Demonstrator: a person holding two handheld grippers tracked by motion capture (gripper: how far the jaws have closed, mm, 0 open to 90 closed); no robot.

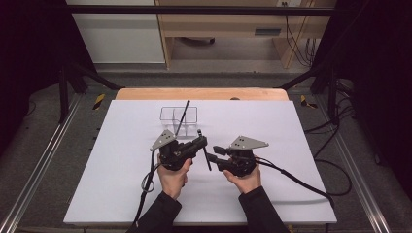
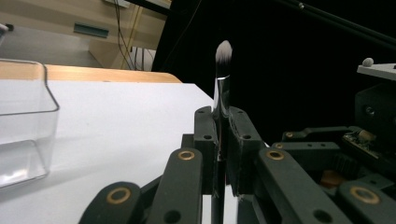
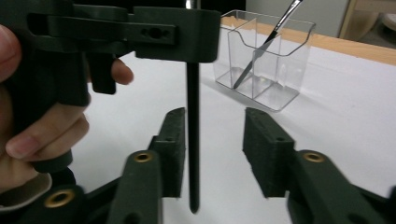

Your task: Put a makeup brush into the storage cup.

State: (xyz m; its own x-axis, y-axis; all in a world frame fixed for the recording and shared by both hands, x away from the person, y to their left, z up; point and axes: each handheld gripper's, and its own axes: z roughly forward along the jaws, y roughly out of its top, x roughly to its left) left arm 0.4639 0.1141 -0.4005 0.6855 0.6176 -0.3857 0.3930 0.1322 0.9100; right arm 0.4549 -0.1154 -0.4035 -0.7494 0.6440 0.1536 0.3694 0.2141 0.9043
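Observation:
A thin black makeup brush [image 1: 206, 156] stands nearly upright over the white tabletop [image 1: 121, 170], and my left gripper [image 1: 201, 141] is shut on its handle. In the left gripper view the pale bristle tip [image 2: 223, 51] rises above the closed left gripper [image 2: 222, 121]. My right gripper [image 1: 217, 156] sits just right of it, open. In the right gripper view the brush handle [image 3: 193, 140] hangs between the spread jaws of the right gripper [image 3: 215, 116], close to the left pad and clear of the right one. The left gripper [image 3: 187, 32] grips the handle higher up.
A clear two-compartment box [image 1: 179, 116] stands behind the grippers at mid-table, with another slim brush [image 1: 182, 116] leaning in it; the box [image 3: 280, 60] and that brush [image 3: 266, 44] also show in the right gripper view. Black cables [image 1: 301, 182] trail toward the front edge.

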